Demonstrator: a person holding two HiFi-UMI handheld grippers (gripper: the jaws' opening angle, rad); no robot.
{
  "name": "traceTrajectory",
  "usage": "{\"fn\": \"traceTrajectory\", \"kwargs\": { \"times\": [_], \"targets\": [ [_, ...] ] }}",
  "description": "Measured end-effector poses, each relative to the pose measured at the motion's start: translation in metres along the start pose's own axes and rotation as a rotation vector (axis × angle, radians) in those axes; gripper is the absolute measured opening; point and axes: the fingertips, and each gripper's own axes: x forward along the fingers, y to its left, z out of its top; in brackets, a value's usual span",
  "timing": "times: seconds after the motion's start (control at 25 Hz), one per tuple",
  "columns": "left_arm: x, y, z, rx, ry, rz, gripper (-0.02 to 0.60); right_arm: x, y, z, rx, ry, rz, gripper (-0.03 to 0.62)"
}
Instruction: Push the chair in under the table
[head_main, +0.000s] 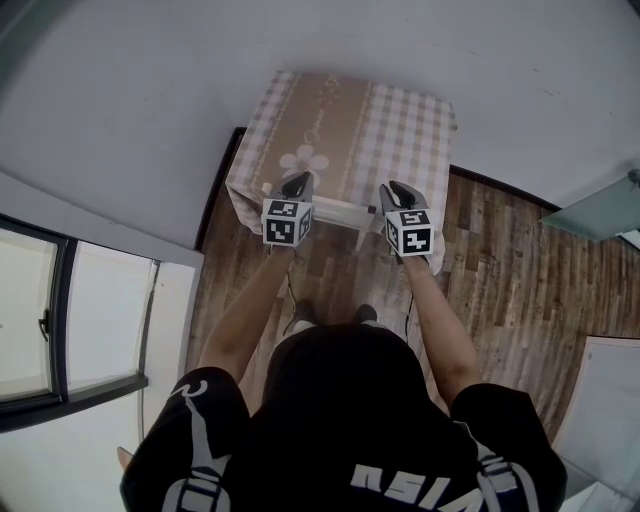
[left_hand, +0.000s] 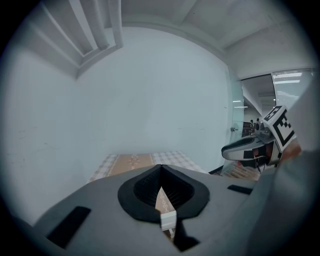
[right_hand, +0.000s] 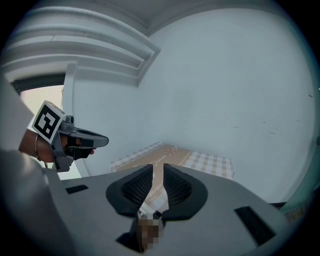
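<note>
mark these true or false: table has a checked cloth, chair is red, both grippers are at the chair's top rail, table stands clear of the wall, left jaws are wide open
1. The table has a checked cloth: true.
2. The chair is red: false, what shows of it is white.
3. The left gripper and the right gripper are both at the chair's top rail: true.
4. The table stands clear of the wall: false, its far edge is against it.
5. The left jaws are wide open: false, the tips are together, with the white rail between the jaws.
</note>
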Motion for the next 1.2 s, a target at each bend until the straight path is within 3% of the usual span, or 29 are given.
{"fn": "traceTrajectory", "kwargs": {
  "times": [0.64,1.2],
  "targets": [
    [0.002,-0.002,-0.002,0.014,-0.006,-0.039,0.026,0.005,0.011,-0.009,0.006,0.026,0.009,0.018],
    [0.006,0.002,-0.009,0.027,0.010,-0.062,0.026,0.012,0.012,-0.014,-0.006,0.055,-0.010,0.015]
  ]
}}
